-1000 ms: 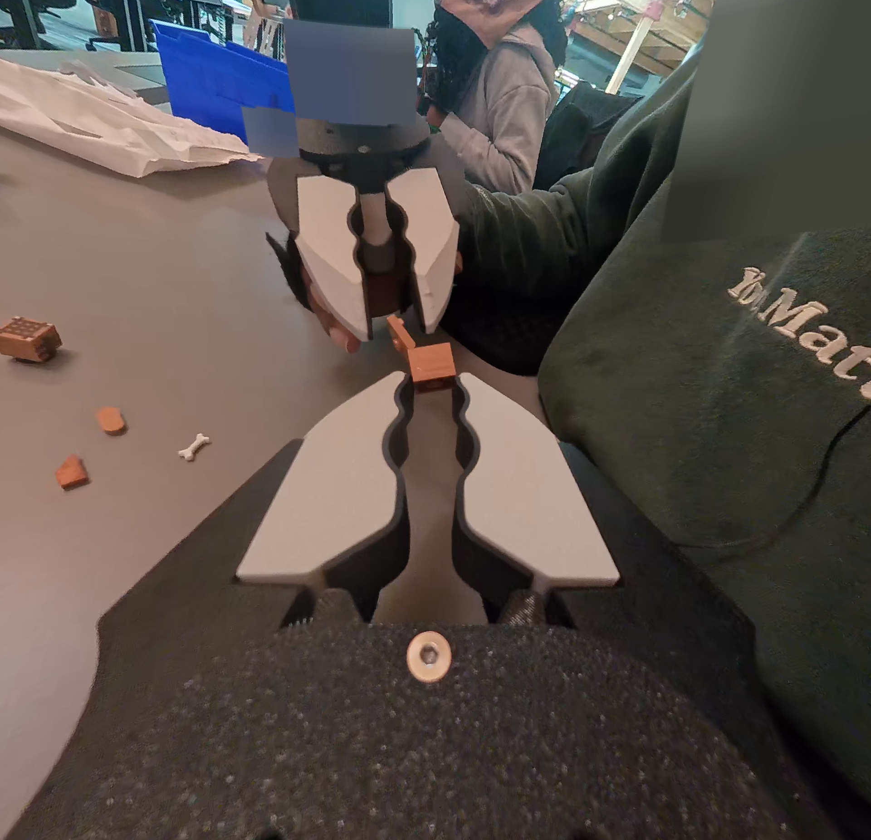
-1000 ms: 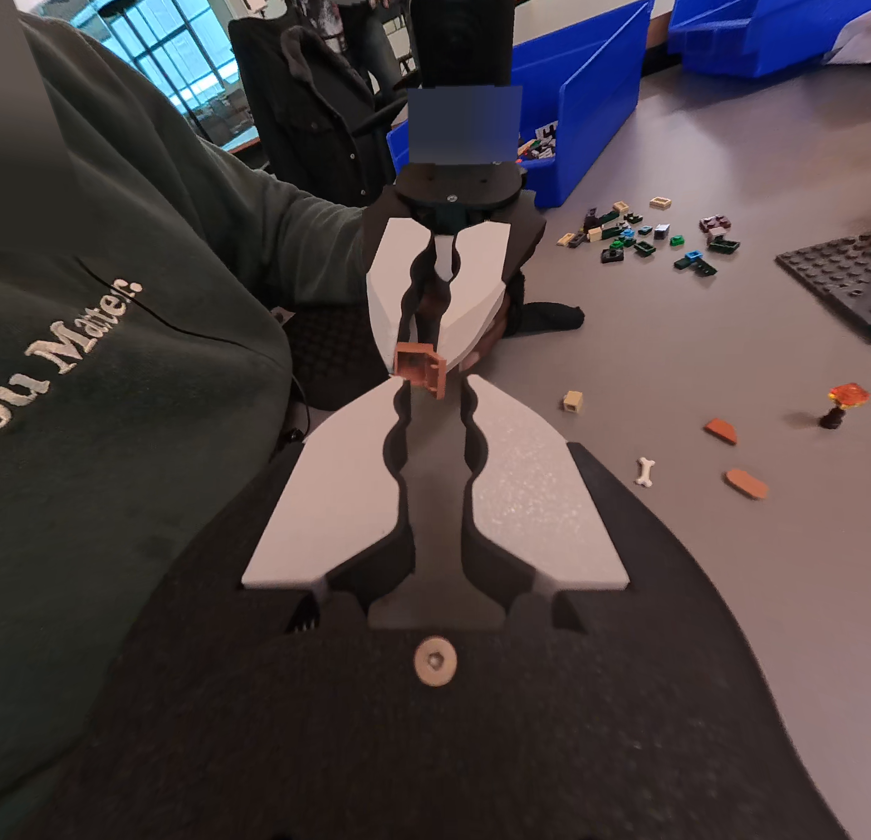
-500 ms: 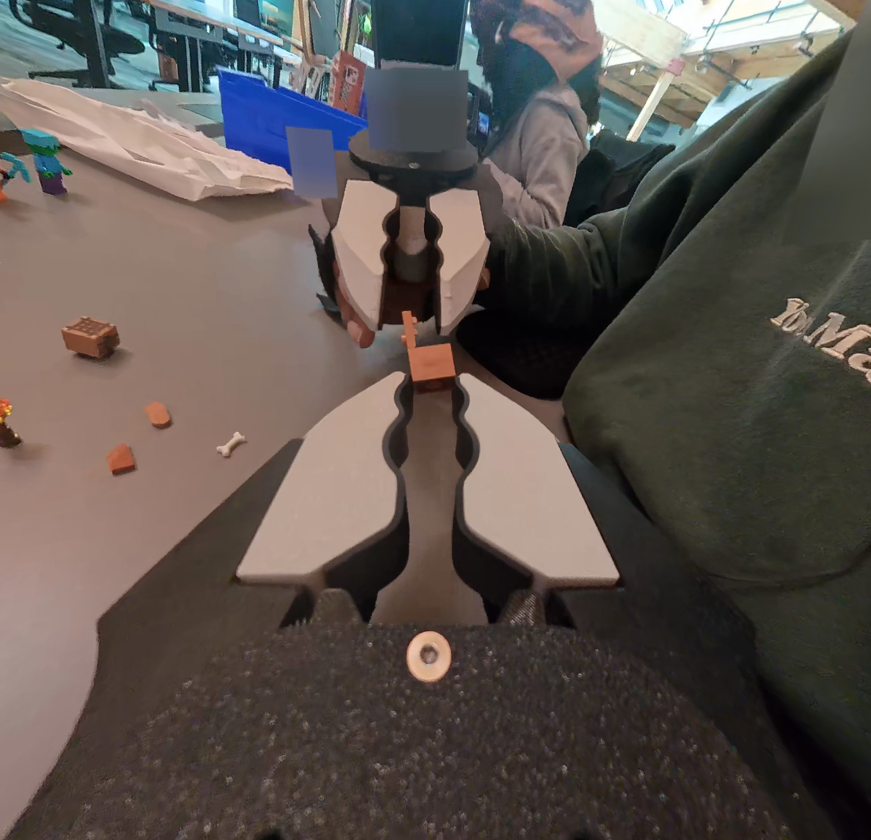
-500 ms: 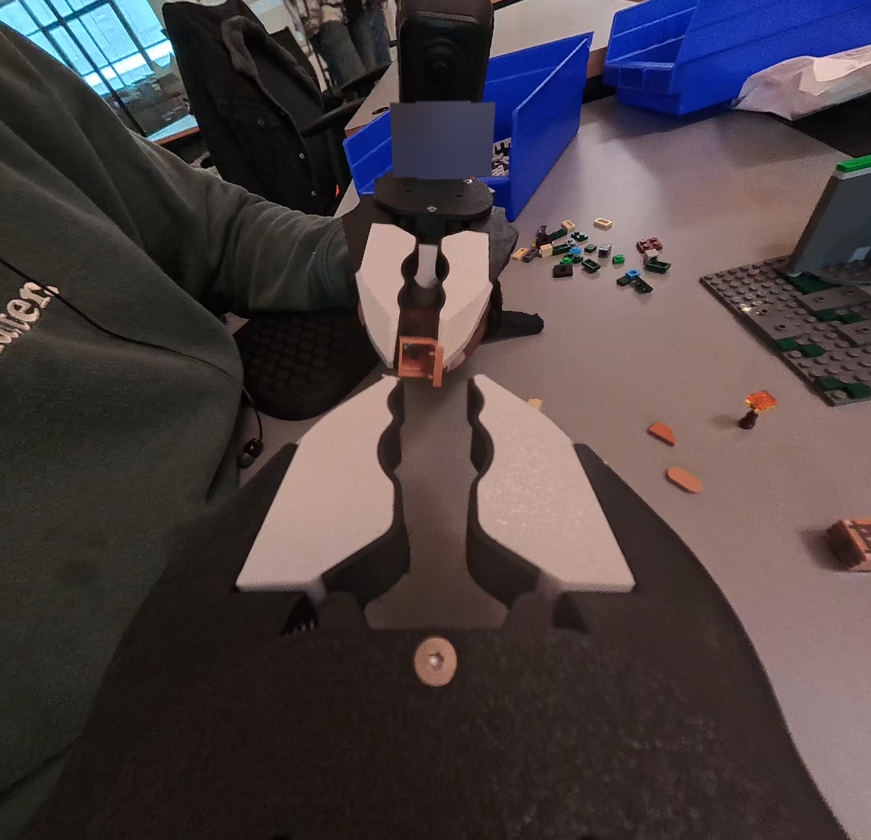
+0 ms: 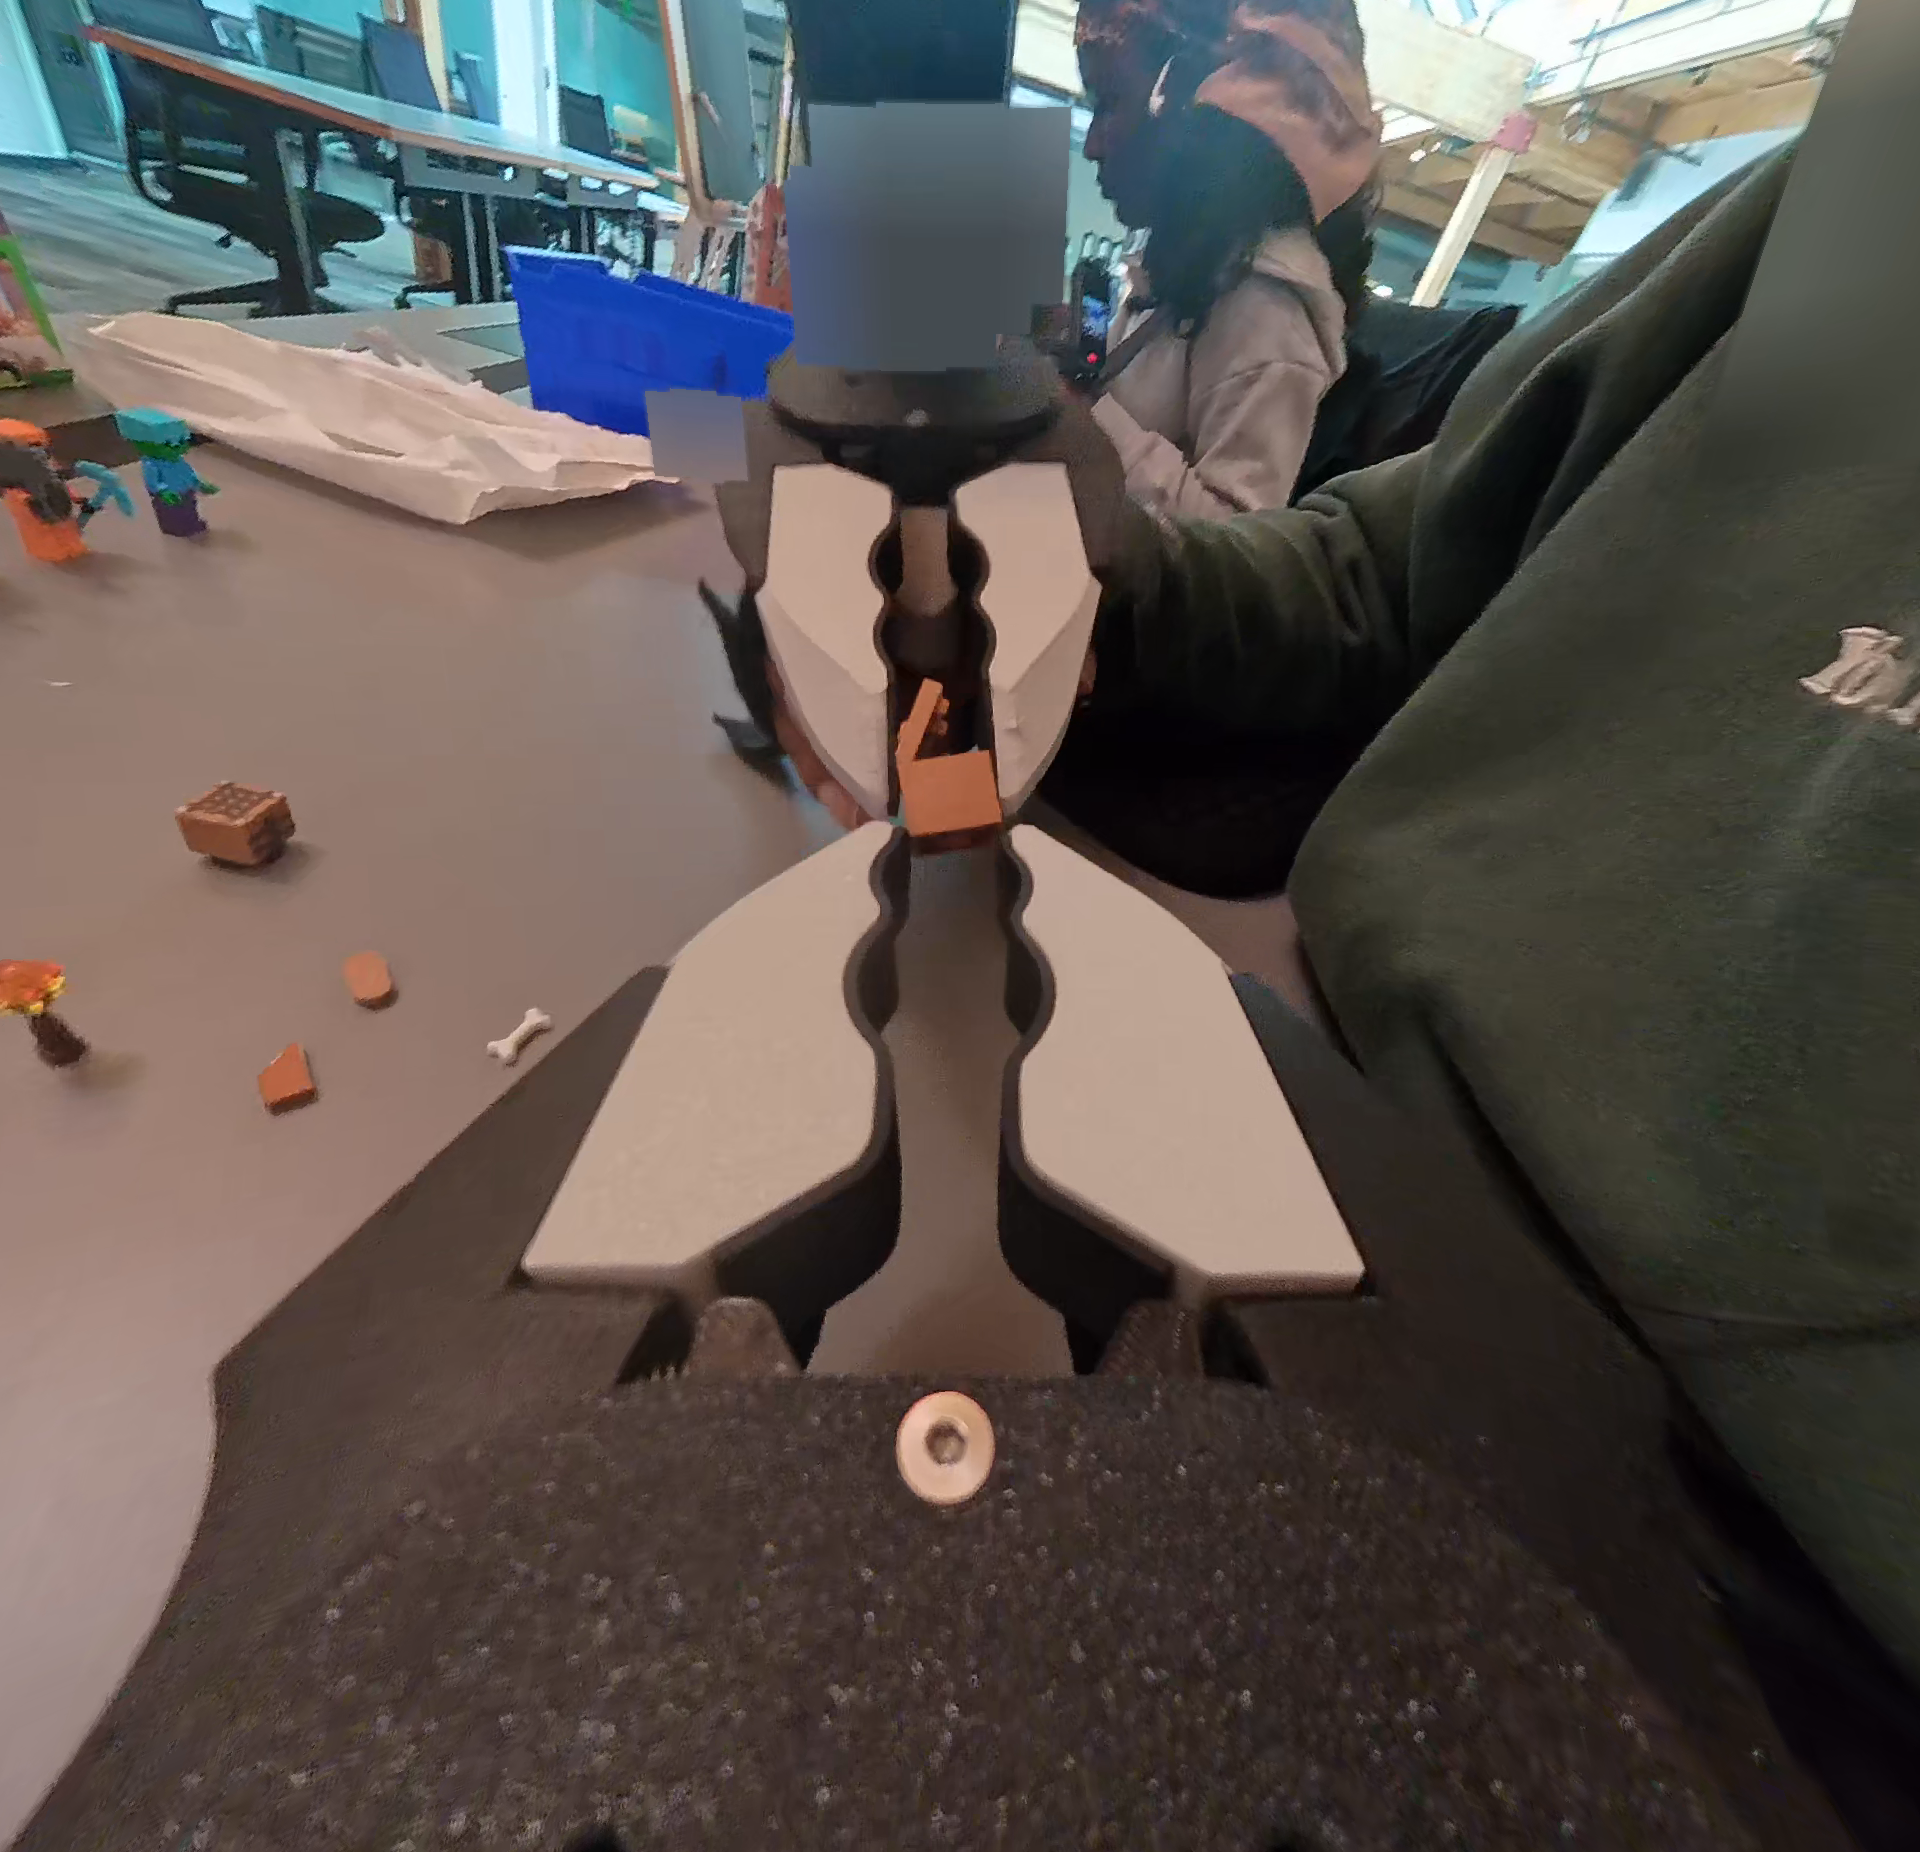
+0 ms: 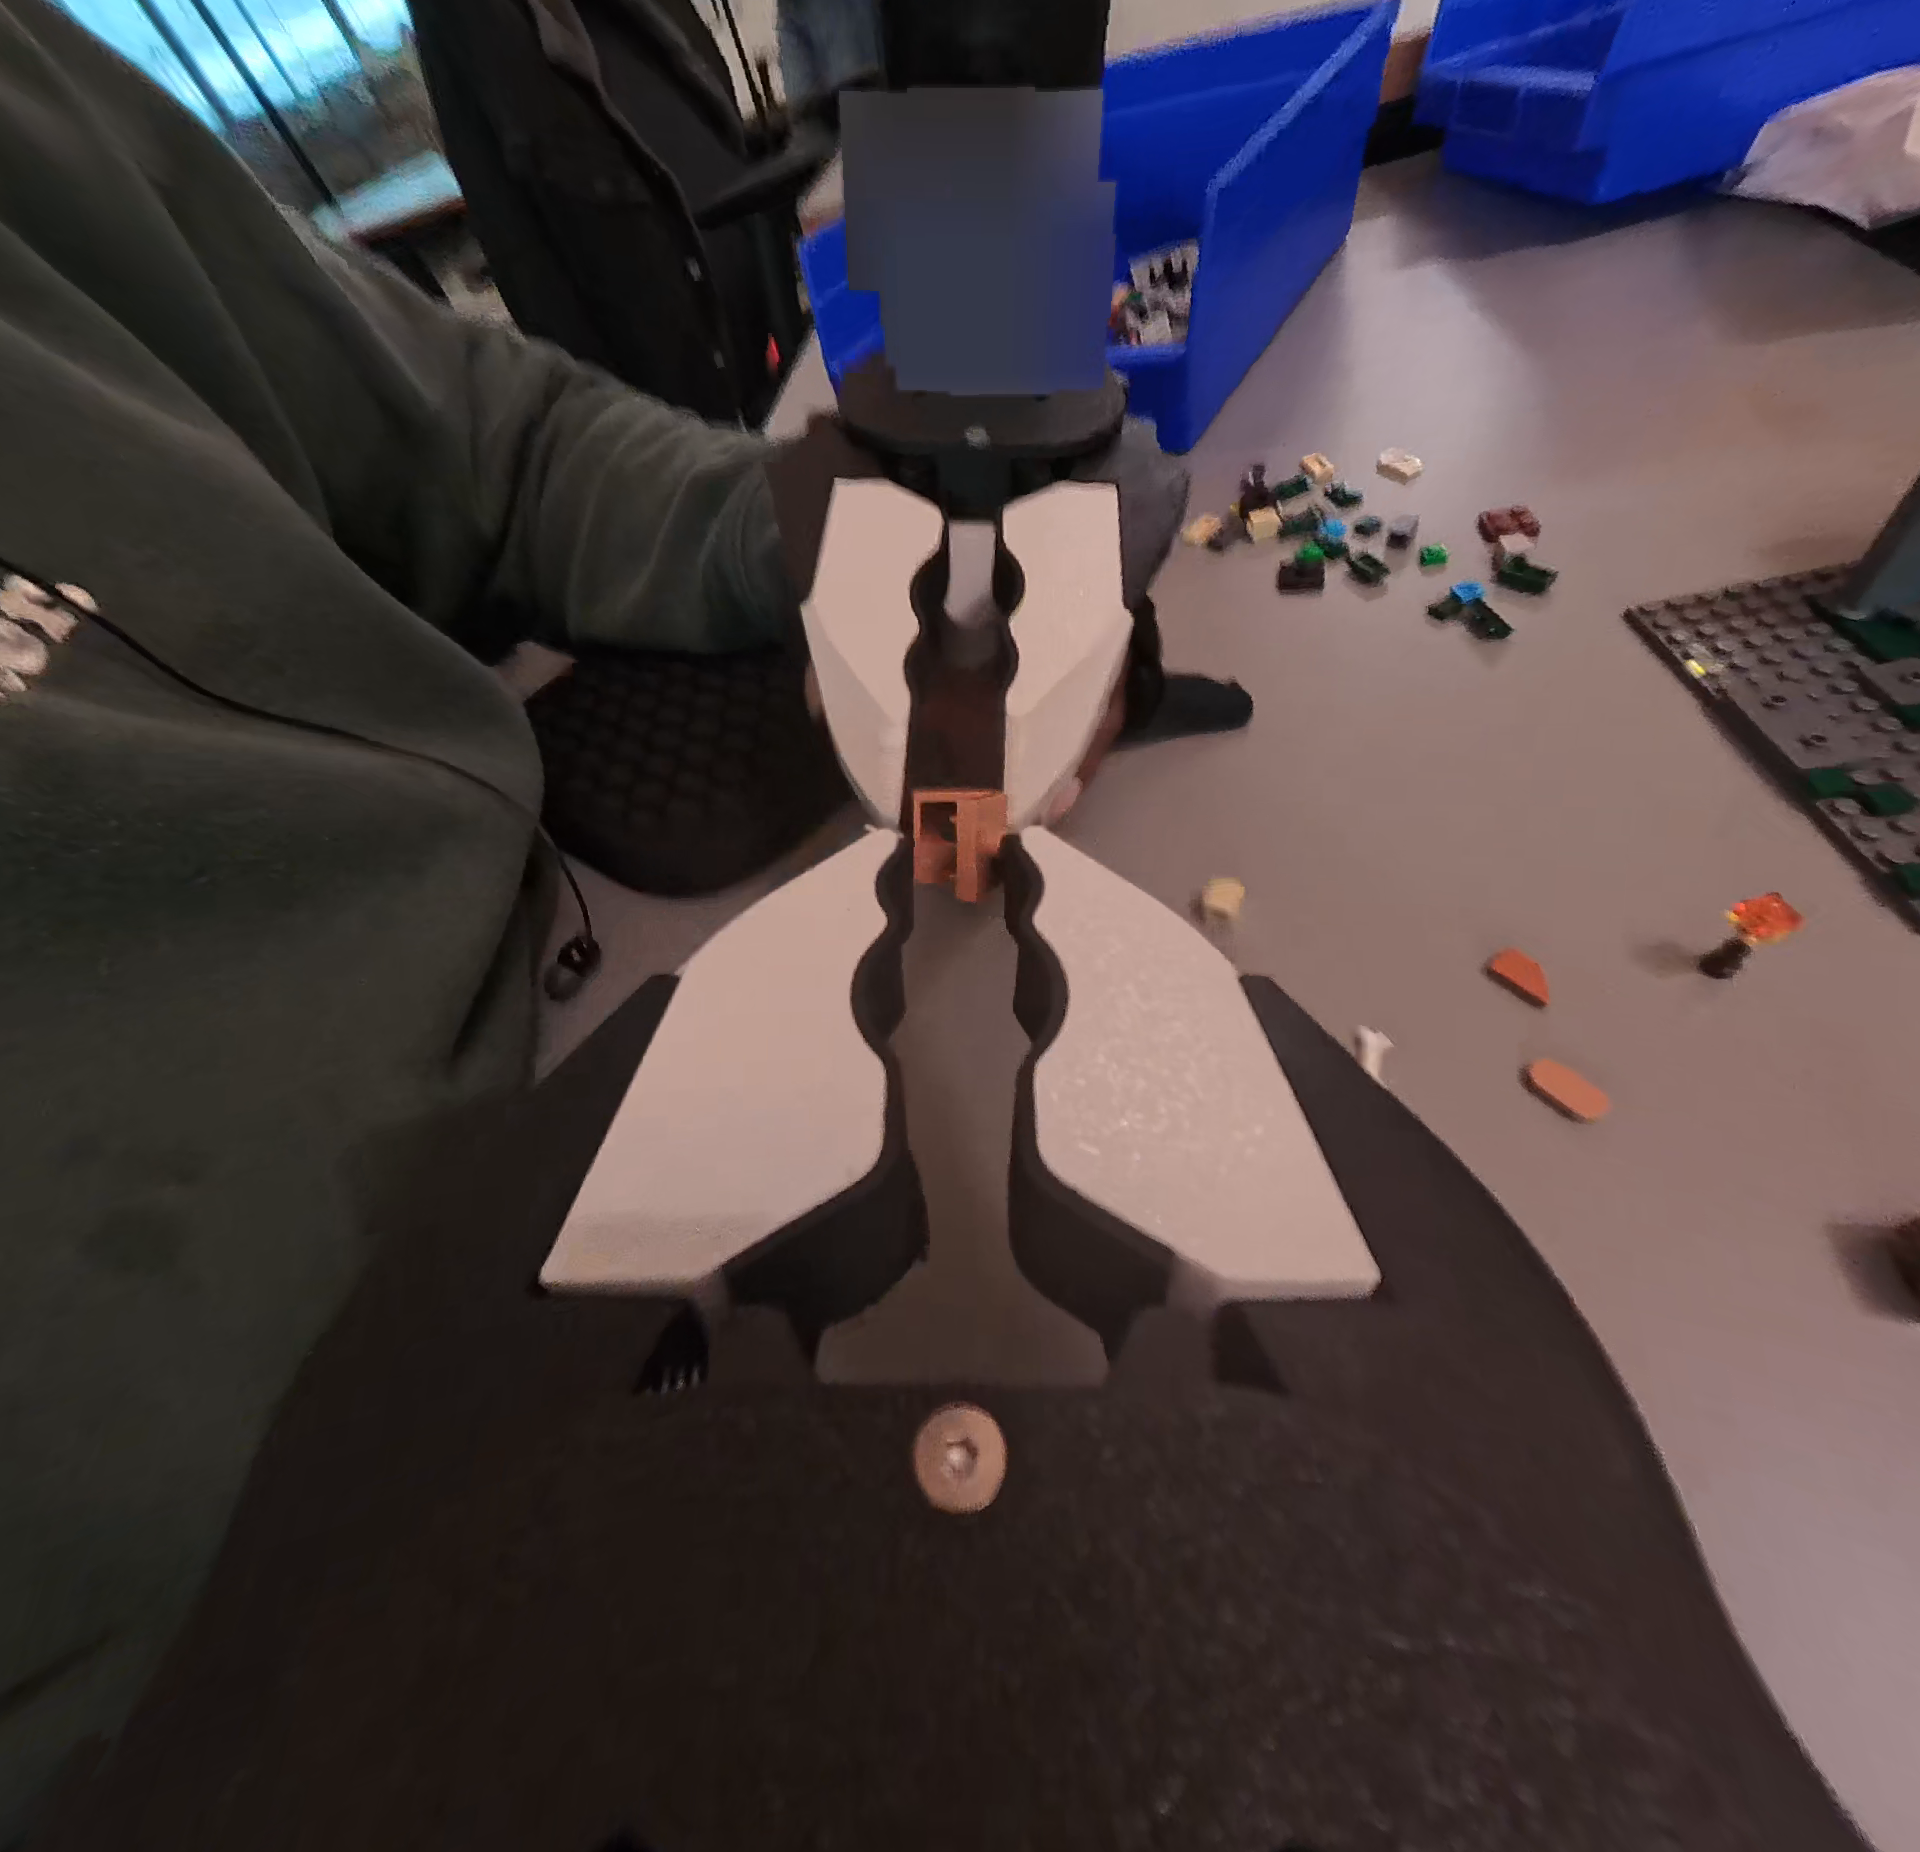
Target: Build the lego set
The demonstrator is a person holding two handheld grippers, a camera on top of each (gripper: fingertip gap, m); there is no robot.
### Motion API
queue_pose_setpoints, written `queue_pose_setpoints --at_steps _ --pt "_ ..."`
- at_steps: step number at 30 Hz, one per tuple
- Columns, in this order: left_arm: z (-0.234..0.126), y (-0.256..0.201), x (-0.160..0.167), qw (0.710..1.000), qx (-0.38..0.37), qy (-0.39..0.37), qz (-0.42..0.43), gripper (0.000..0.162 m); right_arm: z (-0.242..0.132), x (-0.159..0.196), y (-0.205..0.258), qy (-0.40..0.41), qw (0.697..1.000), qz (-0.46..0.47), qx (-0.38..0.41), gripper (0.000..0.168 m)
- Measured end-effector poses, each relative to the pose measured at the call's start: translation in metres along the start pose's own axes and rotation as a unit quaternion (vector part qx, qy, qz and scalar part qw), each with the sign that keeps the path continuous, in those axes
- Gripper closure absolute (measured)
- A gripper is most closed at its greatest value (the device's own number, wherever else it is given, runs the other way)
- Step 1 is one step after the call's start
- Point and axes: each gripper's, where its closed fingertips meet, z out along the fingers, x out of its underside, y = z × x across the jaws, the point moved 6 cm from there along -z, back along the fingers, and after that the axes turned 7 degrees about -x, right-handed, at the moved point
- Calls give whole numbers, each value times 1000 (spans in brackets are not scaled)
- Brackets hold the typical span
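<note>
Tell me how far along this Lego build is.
Done: part of a structure stands on the grey baseplate. In hand: left gripper holds a brown brick against the brown plate in right gripper. Left: loose piece pile, bone, brown tiles lie unused.

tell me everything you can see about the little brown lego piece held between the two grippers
The brown lego piece is a small boxy block of smooth matte plastic, orange-brown. From the right wrist view its near face looks hollow, with a dark opening. A thin flap of the same colour sticks up at a tilt from it. It is held in the air above the table, in front of the person's green sweatshirt, pinched at the fingertips where the left gripper and right gripper meet tip to tip.
</note>
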Motion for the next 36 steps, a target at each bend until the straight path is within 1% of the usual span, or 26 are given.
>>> queue_pose_setpoints --at_steps 4,8,10,14,16,19,21,24,27,30,32,36 --pt "-1 4 1 1000 -23 10 5 149 -30 11 -14 127 989 -37 70 152" --pt "3 4 5 999 -33 33 15 152 -58 34 -44 263 954 -48 135 152" --pt "5 3 7 998 -33 41 22 153 -61 43 -57 300 943 -36 141 152" --pt "6 1 9 997 -34 55 29 155 -50 51 -65 339 930 -33 137 152" --pt "6 1 10 997 -37 61 29 155 -44 52 -66 346 928 -30 137 152" --pt "7 2 11 997 -43 66 28 155 -40 52 -65 343 929 -28 136 145" --pt "8 3 11 996 -51 71 27 155 -41 50 -63 338 932 -27 132 142" --pt "12 8 12 993 -76 88 32 152 -46 45 -63 323 937 -35 126 141" --pt "22 19 11 985 -119 122 41 146 -49 44 -66 314 942 -37 110 144" --pt "41 28 12 976 -131 171 34 132 -47 46 -70 306 948 -32 80 154" --pt "54 36 17 964 -147 215 47 126 -47 47 -72 293 954 -23 59 157" --pt "79 50 26 948 -158 269 57 123 -48 47 -74 268 963 0 32 159"
